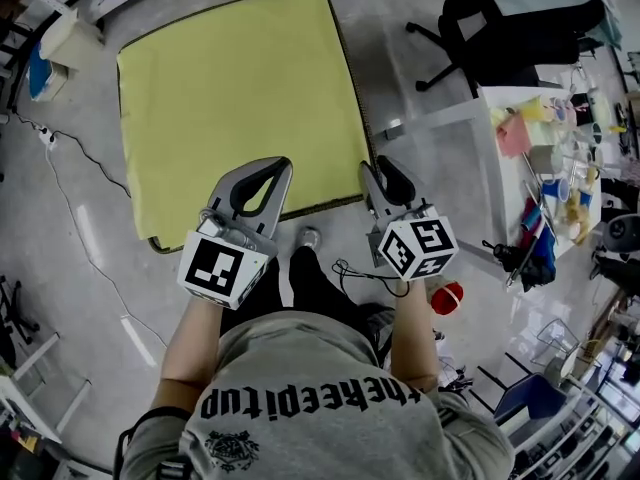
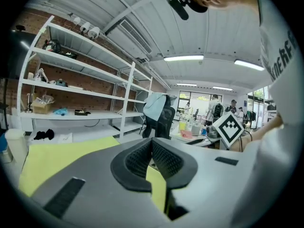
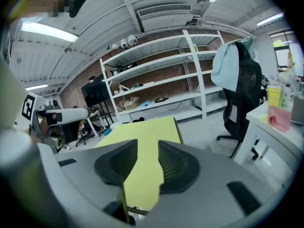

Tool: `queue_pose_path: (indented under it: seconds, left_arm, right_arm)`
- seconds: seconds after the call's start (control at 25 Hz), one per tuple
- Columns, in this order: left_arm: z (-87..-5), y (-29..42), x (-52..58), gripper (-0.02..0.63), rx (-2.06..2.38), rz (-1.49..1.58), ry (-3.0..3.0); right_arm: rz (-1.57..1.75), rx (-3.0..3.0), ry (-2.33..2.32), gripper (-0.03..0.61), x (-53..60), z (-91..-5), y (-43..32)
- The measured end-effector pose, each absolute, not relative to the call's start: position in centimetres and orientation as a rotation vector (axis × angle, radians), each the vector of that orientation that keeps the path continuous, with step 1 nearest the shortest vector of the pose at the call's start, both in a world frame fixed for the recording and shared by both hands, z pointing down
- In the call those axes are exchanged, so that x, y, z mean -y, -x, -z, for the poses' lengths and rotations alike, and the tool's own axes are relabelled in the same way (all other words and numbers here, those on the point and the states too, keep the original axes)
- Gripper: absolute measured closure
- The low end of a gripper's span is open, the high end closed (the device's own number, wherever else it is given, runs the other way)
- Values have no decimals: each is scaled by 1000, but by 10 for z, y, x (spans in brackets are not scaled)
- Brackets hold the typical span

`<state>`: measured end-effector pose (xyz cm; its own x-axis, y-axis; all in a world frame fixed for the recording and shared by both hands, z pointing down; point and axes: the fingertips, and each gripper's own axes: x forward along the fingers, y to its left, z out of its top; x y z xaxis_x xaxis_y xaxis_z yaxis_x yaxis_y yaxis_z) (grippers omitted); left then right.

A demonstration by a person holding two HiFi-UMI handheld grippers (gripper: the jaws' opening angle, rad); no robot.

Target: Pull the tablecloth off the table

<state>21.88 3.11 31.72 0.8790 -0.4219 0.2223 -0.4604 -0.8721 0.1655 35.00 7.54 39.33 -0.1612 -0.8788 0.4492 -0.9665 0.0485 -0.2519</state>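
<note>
Ribbed grey fingers [image 3: 178, 164], square yellow tablecloth [image 1: 235, 98]

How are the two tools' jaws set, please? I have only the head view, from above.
Observer: In its own view, the left tool has its jaws together.
Operator: Thank you. And the right one?
Observer: The right tool has its jaws apart. The cloth shows through the gap, and the pads are not pressing it.
Operator: What stands beyond the cloth's far edge?
Observer: White shelving, seen in the right gripper view.
</note>
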Motion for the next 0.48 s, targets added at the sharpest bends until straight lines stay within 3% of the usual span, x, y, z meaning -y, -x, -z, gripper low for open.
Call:
queue_pose_path:
  seconds: [0.48]
  left_arm:
    - [-338,-245,-14,598,630,-323,-2821]
  right_arm:
    - [-978,2011,-1870,426,-61,-470,-377]
